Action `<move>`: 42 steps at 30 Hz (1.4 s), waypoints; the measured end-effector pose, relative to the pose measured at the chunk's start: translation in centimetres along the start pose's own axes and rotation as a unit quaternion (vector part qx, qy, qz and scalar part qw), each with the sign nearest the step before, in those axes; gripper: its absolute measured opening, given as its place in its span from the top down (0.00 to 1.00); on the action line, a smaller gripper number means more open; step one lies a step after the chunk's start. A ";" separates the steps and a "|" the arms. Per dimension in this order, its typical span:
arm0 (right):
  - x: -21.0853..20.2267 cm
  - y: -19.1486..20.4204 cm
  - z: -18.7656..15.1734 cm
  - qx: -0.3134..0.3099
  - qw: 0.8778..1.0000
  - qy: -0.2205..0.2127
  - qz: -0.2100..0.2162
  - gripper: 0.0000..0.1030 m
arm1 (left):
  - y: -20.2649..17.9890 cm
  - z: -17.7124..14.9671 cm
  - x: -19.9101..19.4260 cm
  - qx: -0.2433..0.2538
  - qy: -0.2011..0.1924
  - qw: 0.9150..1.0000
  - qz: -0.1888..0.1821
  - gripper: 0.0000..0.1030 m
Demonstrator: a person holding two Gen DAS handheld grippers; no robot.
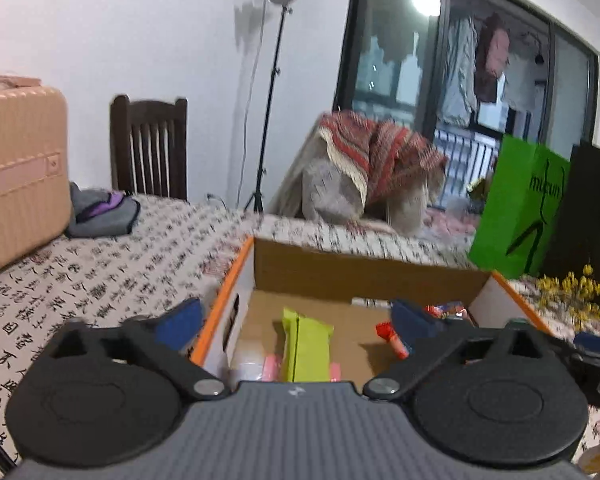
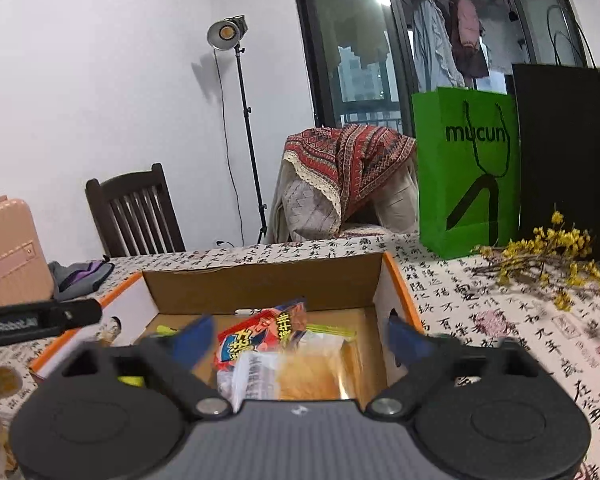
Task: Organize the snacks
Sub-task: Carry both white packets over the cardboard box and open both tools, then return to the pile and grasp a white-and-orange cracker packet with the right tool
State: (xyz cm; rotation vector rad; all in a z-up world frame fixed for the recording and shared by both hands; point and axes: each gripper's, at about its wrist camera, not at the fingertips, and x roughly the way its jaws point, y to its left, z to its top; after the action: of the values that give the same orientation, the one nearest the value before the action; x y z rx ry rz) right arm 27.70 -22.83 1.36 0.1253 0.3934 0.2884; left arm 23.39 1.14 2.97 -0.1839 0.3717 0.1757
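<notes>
A cardboard box (image 1: 364, 272) with an orange rim stands on the calligraphy-print tablecloth. In the left wrist view a lime-green snack packet (image 1: 306, 350), a pink packet (image 1: 268, 368) and a red snack (image 1: 392, 336) lie in it. My left gripper (image 1: 296, 322) hangs open over the box's left part, its left finger outside the wall, touching nothing. In the right wrist view a red snack bag (image 2: 260, 340) and a clear-wrapped bread packet (image 2: 308, 376) lie in the box (image 2: 260, 276). My right gripper (image 2: 302, 340) is open above them, pads clear of both.
A green paper bag (image 2: 466, 168) and a black bag (image 2: 568, 152) stand at the back right, with dried yellow flowers (image 2: 552, 256) lying in front. A tan suitcase (image 1: 20, 168), a grey pouch (image 1: 100, 212) and a dark chair (image 1: 150, 148) are on the left.
</notes>
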 end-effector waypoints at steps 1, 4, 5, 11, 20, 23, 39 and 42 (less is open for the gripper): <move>-0.1 -0.2 0.0 0.004 1.000 -0.001 -0.001 0.00 | 0.0 0.0 -0.2 -0.005 -0.004 1.000 0.002 0.00; -0.2 -0.5 0.0 0.010 1.000 -0.003 -0.005 0.00 | 0.1 0.1 -0.2 -0.008 -0.005 1.000 0.001 0.00; -0.2 -0.6 0.0 0.011 1.000 -0.003 -0.005 0.00 | 0.2 0.2 -0.2 -0.009 -0.004 1.000 0.002 0.00; -1.0 -0.2 0.3 -0.001 1.000 -0.008 -0.029 0.00 | 0.0 0.2 -0.6 -0.009 -0.007 1.000 0.002 0.00; -4.9 0.5 2.4 -0.015 1.000 -0.021 -0.013 0.00 | -0.1 1.2 -2.3 -0.007 0.034 0.999 -0.003 0.00; -6.6 0.9 2.7 -0.032 0.999 -0.016 -0.007 0.00 | -0.3 1.5 -4.0 0.007 0.028 0.999 -0.014 0.00; -13.8 0.0 -2.5 -0.023 0.999 0.026 0.008 0.00 | 2.9 -1.5 -10.8 0.010 0.041 0.999 -0.031 0.00; -14.5 -0.3 -4.0 -0.022 0.999 0.040 0.007 0.00 | 3.9 -2.2 -11.6 0.008 0.046 0.998 -0.031 0.00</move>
State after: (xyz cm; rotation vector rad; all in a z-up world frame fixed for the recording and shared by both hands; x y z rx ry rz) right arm 13.36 -27.19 2.89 0.0727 0.4653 0.3156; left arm 11.20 2.84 4.79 -0.1887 0.4586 0.1036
